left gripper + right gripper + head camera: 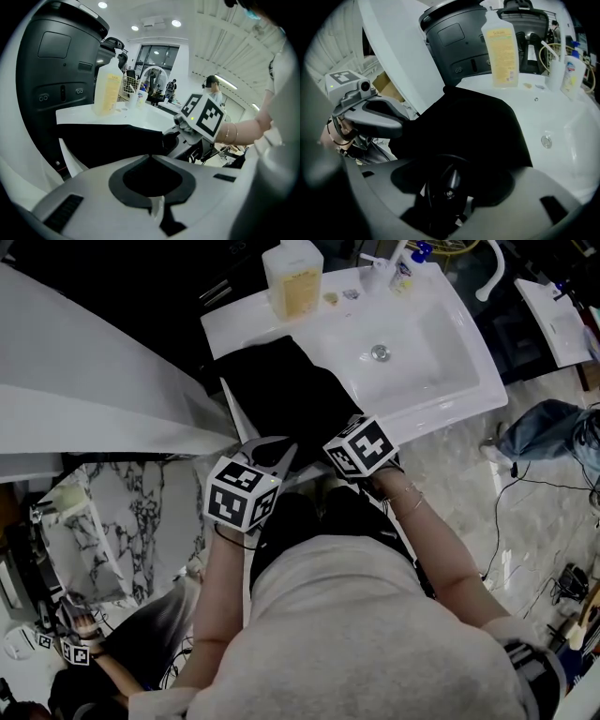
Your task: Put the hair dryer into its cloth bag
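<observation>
The black cloth bag (281, 390) lies draped over the near left corner of the white sink (441, 381), one end hanging off the rim. My left gripper (284, 453) is at the hanging end, its jaws shut on the bag's edge (108, 140). Just right of it, my right gripper (349, 435) points down at the same end of the bag (483, 122). A black hair dryer (447, 187) with its looped cord sits between the right gripper's wide-set jaws, close to the bag's cloth. The bag's mouth is hidden.
A yellow liquid bottle (292, 279) and small pump bottles (403, 268) stand on the sink's back rim. A dark machine housing (459, 37) rises behind the sink. A slanted white panel (84, 381) is at the left. Cables (525, 493) trail on the marble floor.
</observation>
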A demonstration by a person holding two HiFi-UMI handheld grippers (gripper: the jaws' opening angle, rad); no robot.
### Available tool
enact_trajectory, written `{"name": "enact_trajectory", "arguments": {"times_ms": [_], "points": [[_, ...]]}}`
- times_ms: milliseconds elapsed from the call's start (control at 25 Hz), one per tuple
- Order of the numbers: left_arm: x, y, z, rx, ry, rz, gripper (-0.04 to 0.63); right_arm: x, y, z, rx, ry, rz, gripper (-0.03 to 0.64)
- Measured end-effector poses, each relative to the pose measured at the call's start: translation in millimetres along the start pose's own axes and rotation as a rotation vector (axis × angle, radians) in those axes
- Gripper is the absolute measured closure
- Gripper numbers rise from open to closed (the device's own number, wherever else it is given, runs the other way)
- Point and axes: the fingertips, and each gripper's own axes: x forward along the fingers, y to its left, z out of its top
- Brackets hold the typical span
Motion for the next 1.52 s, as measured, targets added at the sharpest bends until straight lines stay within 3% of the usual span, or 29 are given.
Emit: {"name": "enact_trajectory", "arguments": {"times_ms": [200, 360, 680, 840, 1080, 1520], "points": [[-0.1, -1.4, -4.4, -0.008, 0.004, -0.001, 0.580, 4.4, 2.8, -3.5, -0.009, 0.003, -0.008, 0.327], [1.4, -2.3, -4.3, -0.015, -0.007, 0.000, 0.580, -3.8, 5.5, -6.8, 0.021, -0.030, 0.016, 0.265], [3.0, -5.6, -8.6, -0.031, -0.014, -0.004, 0.580, -44.9, 8.9, -29.8, 0.075, -0.127, 0.008, 0.267], [2.4, -7.2, -8.7, -0.049, -0.027, -0.003, 0.581, -55.6, 9.1, -40.9, 0.087, -0.221, -0.013, 0.336], [1.8, -8.0, -10.1, -0.058, -0.033, -0.011, 0.581, -56.8, 5.3, -55.5, 0.094, -0.243, -0.038, 0.387], [0.4, -19.4, -13.4, -0.060, -0.034, -0.036, 0.581, -44.1, 25.3, -36.3, 0.051, -0.277, -0.004, 0.426]]}}
